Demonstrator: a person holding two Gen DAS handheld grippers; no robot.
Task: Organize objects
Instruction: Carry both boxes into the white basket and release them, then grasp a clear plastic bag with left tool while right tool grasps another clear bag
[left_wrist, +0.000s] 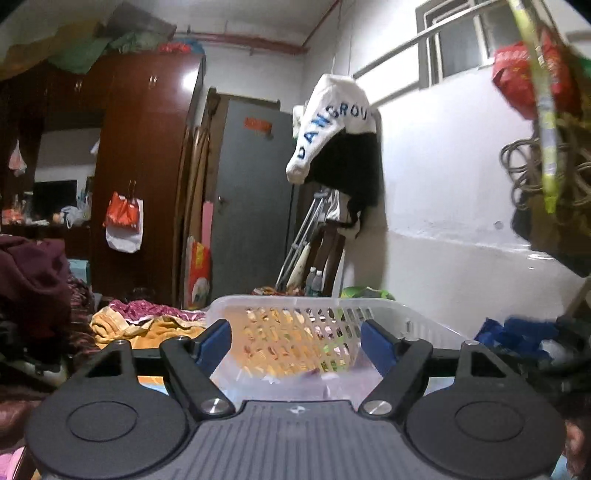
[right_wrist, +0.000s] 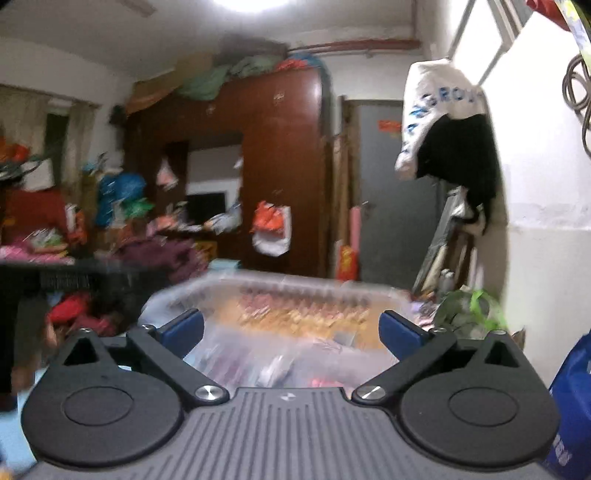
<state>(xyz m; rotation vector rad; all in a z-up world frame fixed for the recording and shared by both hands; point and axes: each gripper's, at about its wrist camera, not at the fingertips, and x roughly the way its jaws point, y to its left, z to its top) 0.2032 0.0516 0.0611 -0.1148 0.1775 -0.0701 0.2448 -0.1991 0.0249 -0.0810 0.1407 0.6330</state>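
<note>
A clear perforated plastic basket (left_wrist: 417, 317) sits just ahead of my left gripper (left_wrist: 295, 341), which is open with blue pads and holds nothing. Small packets lie inside the basket, too blurred to name. In the right wrist view the same basket (right_wrist: 384, 295) is blurred by motion, right in front of my right gripper (right_wrist: 291, 330), which is open and empty. Both grippers are at the basket's near rim, their fingers spread wide.
A brown wardrobe (left_wrist: 147, 166) and grey door (left_wrist: 255, 192) stand at the back. A white and black jacket (left_wrist: 336, 122) hangs on the right wall. Yellow and pink cloth (left_wrist: 147, 321) lies left of the basket. A blue bag (right_wrist: 572, 406) is at the right.
</note>
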